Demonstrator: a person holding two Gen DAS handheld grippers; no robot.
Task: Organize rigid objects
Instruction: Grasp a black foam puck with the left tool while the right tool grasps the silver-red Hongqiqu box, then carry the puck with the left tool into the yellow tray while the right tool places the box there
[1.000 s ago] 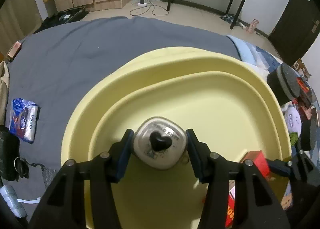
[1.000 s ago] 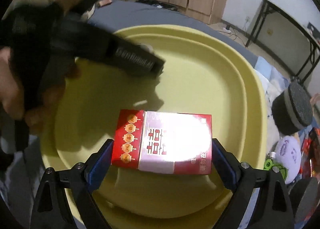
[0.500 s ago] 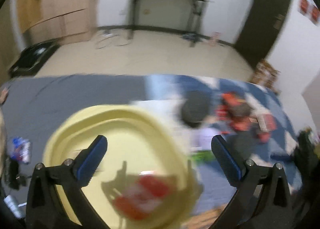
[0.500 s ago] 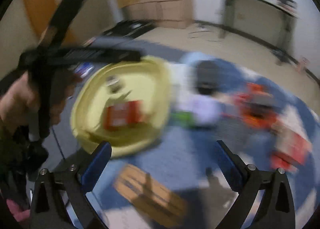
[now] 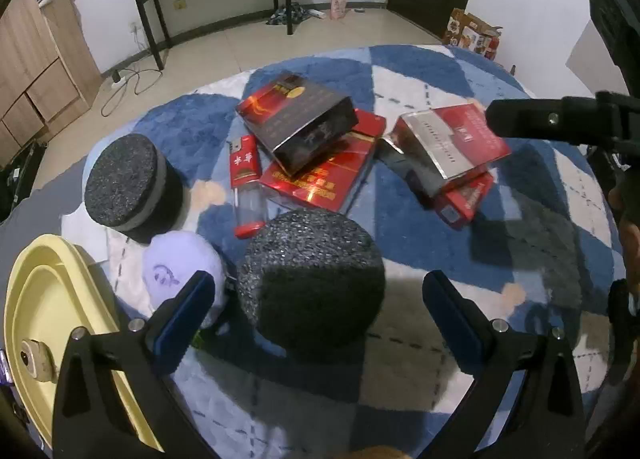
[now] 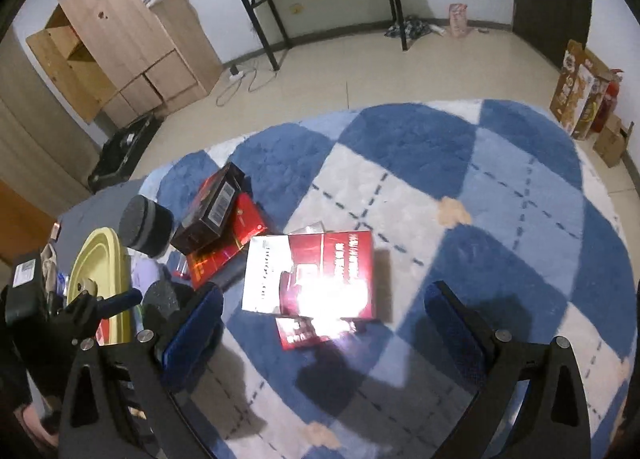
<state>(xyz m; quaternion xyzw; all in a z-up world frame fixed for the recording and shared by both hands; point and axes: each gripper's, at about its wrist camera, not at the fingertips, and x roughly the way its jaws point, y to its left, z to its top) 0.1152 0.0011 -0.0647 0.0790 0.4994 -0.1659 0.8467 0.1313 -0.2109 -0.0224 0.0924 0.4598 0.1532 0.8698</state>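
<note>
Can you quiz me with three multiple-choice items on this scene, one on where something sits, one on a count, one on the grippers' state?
1. Where does the dark box with the red corner rest?
A. on top of the flat red and gold box
B. inside the pale yellow plastic tray
C. on the bare floor

2. How many black foam cylinders lie on the blue and white checked rug?
A. none
B. two
C. five

3. How do the left gripper and right gripper stand?
A. both open and empty
B. both shut on boxes
C. left shut, right open

Answers: 1 A, its base overlaps the red box beneath it. 2 B, one cylinder stands beside the tray and one lies before the left gripper. 3 A, wide gaps show between both pairs of blue pads, which press on nothing.
</note>
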